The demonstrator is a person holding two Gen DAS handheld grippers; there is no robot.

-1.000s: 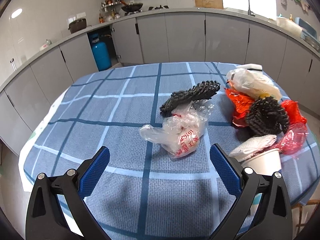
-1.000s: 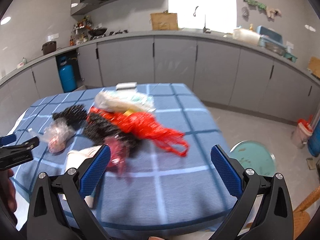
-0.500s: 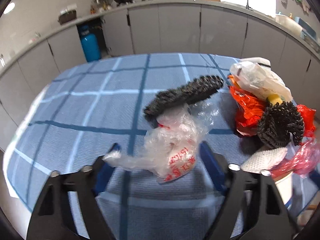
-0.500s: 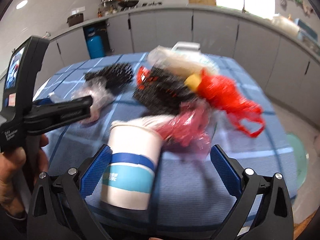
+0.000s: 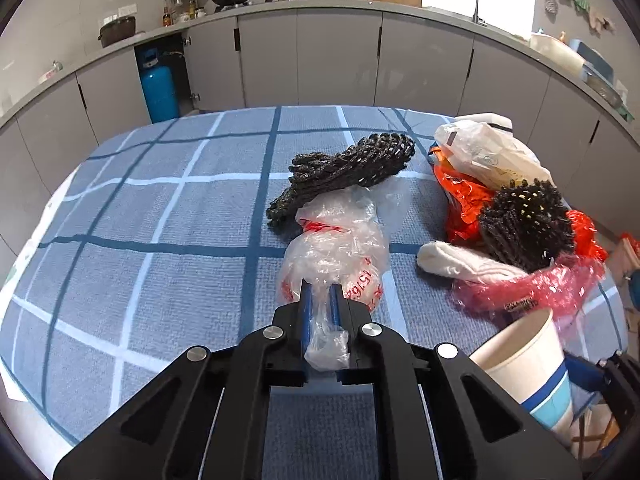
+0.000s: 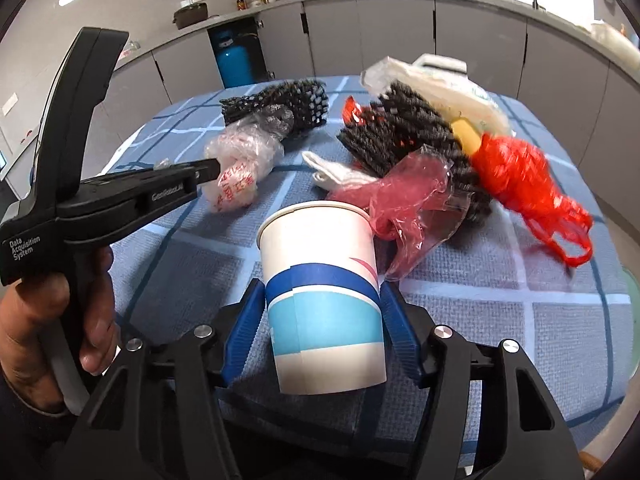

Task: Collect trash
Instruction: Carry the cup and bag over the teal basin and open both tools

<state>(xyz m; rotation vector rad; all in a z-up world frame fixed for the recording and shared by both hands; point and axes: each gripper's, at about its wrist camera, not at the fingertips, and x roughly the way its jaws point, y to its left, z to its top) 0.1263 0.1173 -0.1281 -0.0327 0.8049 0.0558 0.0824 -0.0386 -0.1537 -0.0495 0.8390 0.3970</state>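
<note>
My left gripper [image 5: 320,300] is shut on a tail of the clear plastic bag with red print [image 5: 340,248], which lies on the blue checked tablecloth [image 5: 160,220]. From the right wrist view the left gripper [image 6: 208,170] pinches that bag [image 6: 240,164] at its near end. My right gripper [image 6: 322,312] is shut on a white paper cup with blue bands [image 6: 324,292], upright at the table's near edge; the cup also shows in the left wrist view [image 5: 528,364].
A trash pile lies right of the bag: black mesh pieces [image 5: 348,168] [image 5: 524,224], a white sock-like cloth [image 5: 460,260], a pink plastic wrap [image 6: 404,196], red plastic bags [image 6: 516,172] and a white bag [image 5: 484,152]. Grey cabinets [image 5: 336,52] and a blue gas cylinder [image 5: 160,88] stand behind.
My left gripper moved forward and closed on the clear bag's tail. My right gripper swung left to the paper cup and closed around it.
</note>
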